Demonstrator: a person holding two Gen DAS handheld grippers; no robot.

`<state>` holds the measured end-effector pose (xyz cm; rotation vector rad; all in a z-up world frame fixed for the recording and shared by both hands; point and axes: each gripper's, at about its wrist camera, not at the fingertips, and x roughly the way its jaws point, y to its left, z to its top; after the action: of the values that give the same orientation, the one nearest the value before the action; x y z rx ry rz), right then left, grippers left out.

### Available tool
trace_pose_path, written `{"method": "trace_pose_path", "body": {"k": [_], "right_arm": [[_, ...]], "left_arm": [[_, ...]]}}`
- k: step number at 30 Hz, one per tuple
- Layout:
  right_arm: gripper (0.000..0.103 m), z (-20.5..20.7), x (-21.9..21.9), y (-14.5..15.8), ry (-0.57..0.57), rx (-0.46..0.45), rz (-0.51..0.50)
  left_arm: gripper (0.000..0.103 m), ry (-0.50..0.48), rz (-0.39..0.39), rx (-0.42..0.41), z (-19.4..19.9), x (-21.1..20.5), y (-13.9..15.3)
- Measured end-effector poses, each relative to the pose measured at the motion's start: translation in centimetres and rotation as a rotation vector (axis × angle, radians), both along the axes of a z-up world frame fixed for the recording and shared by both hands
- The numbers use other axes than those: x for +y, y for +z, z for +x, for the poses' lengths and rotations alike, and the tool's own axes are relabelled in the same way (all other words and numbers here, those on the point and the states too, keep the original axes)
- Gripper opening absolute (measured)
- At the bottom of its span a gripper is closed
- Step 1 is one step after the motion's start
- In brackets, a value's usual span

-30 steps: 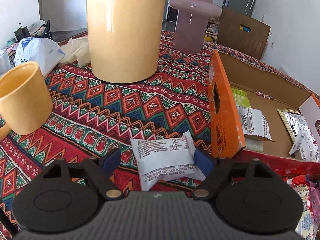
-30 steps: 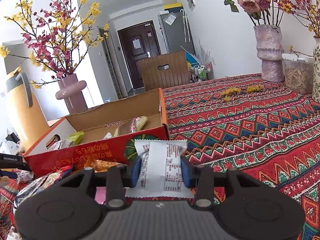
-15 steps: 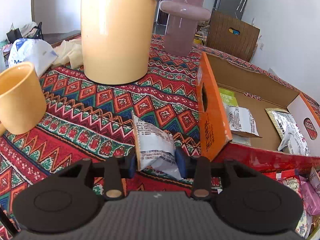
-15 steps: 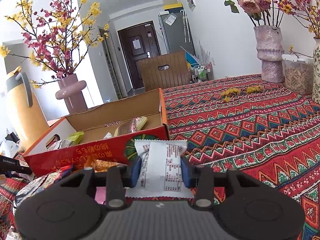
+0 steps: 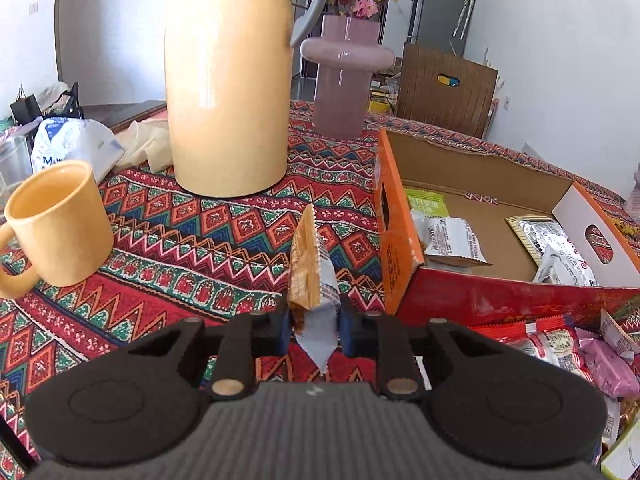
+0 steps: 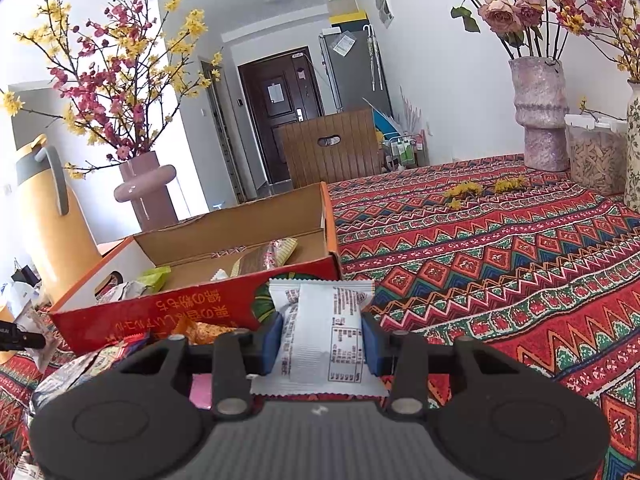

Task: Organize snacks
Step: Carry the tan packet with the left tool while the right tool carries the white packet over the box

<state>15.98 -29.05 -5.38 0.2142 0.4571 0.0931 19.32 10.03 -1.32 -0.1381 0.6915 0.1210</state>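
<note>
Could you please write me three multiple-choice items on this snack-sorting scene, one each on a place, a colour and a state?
1. Where is the yellow mug? A. inside the cardboard box B. on the patterned cloth C. on the floor
2. What colour is the big jug? A. green B. black C. pale yellow
3. What is the left gripper doing? A. clamping a snack packet B. standing open and empty C. gripping the mug

B: it stands on the cloth, outside the box.
C: its body is pale yellow.
A: its pads pinch the snack packet.
</note>
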Motion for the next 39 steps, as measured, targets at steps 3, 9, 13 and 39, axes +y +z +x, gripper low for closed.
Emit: {"method": "trace_pose_path", "body": {"k": [3, 9, 13, 39], "right_arm": [[0.041, -0.3, 0.0, 0.1, -0.001, -0.007, -0.002], [0.041, -1.0, 0.0, 0.5, 0.006, -0.02, -0.004], [0.041, -1.6, 0.2, 1.3, 0.016, -0.047, -0.011], [0.041, 2.7, 3.6, 8.7, 0.09, -0.18, -0.091]], "left_arm": [[0.023, -0.008, 0.011, -0.023, -0.8, -0.3, 0.6], [0.023, -0.013, 0.012, -0.071, -2.4, -0.3, 1.9], [0.023, -0.019, 0.023, -0.108, -3.2, -0.6, 2.9], [0.023, -0.118, 0.03, -0.233, -1.2, -6.0, 7.1]]}}
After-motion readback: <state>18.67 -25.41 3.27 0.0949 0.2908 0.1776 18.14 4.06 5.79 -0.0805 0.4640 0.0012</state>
